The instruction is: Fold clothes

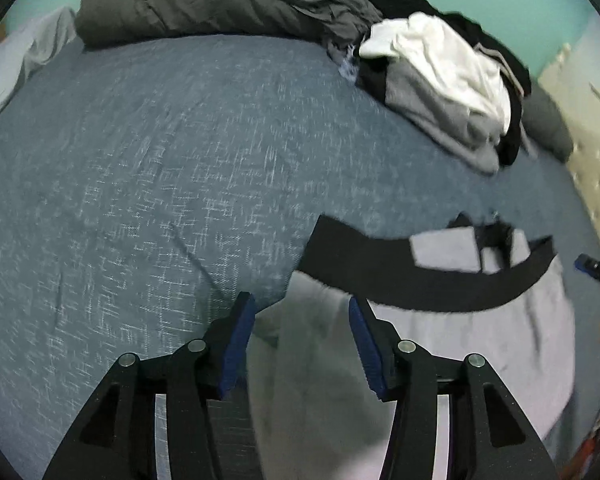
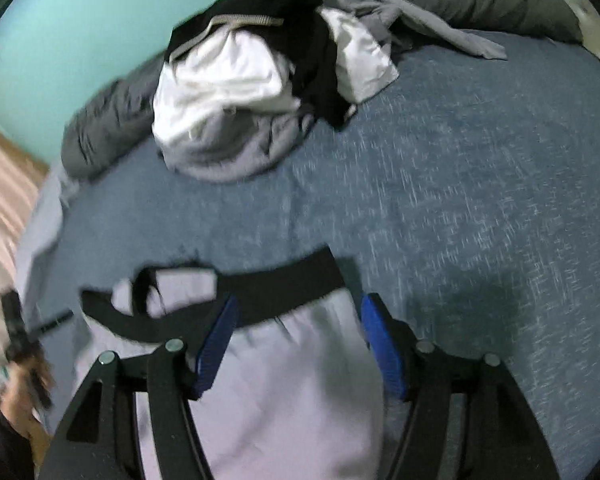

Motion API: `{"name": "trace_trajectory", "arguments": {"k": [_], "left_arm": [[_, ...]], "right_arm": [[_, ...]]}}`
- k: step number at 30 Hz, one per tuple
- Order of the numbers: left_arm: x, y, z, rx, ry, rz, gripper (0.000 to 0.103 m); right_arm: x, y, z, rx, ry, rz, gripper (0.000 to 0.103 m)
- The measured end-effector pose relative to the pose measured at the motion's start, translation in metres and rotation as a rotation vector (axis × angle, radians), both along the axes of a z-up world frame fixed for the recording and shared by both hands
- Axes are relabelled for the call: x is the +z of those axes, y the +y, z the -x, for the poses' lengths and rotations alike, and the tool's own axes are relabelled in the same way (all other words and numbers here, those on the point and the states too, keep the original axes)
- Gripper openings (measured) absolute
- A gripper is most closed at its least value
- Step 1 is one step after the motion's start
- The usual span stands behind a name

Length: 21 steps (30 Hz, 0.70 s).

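Note:
A light grey garment (image 1: 440,344) with a black waistband (image 1: 420,280) lies flat on the blue bedspread (image 1: 140,168). My left gripper (image 1: 302,310) is open, hovering over the garment's left edge just short of the waistband. In the right wrist view, the same garment (image 2: 284,392) and its waistband (image 2: 276,292) run between the open fingers of my right gripper (image 2: 298,300). Neither gripper has cloth pinched. Both views are motion-blurred.
A heap of white, grey and black clothes (image 1: 440,80) (image 2: 252,80) sits at the far side of the bed. A dark grey rolled blanket (image 1: 200,0) lies along the teal wall. A hand (image 2: 20,400) holds the other gripper at the left edge. A cream tufted headboard (image 1: 592,168) is on the right.

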<state>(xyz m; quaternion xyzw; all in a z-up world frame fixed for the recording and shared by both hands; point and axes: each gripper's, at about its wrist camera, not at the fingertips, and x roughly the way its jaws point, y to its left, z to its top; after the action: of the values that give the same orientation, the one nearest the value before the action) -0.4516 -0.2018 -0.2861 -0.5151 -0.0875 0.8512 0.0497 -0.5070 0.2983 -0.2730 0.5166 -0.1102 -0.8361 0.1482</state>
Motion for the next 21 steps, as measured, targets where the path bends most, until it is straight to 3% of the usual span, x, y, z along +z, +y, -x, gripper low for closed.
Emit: {"name": "trace_trajectory", "arguments": {"k": [4,6,8,9,10,11,13,21], "left_arm": [[-0.013,-0.008,0.003,0.001,-0.005,-0.018,0.053],[-0.019,-0.012,0.004,0.002,-0.008,-0.027,0.048],[-0.023,-0.014,0.004,-0.001,-0.005,-0.041,0.02],[-0.024,-0.012,0.003,-0.006,0.002,-0.052,0.013],[-0.024,-0.01,0.002,-0.011,0.009,-0.063,0.009],[-0.023,-0.009,0.001,-0.015,0.017,-0.057,0.003],[-0.02,-0.005,-0.002,-0.024,0.035,-0.034,0.002],[0.015,-0.015,0.002,0.036,0.122,-0.035,0.001]], "right_arm": [[-0.022,-0.004,-0.004,0.04,-0.011,-0.049,0.066],[-0.031,-0.005,-0.003,0.046,-0.021,-0.055,0.066],[-0.042,-0.01,-0.002,0.062,-0.032,-0.064,0.064],[-0.046,-0.011,-0.002,0.07,-0.036,-0.065,0.051],[-0.049,-0.013,-0.004,0.067,-0.026,-0.073,0.031],[-0.05,-0.012,-0.005,0.061,-0.018,-0.072,0.024],[-0.051,-0.009,-0.008,0.043,0.006,-0.04,0.007],[-0.005,-0.012,-0.014,0.025,0.176,-0.08,0.002]]}}
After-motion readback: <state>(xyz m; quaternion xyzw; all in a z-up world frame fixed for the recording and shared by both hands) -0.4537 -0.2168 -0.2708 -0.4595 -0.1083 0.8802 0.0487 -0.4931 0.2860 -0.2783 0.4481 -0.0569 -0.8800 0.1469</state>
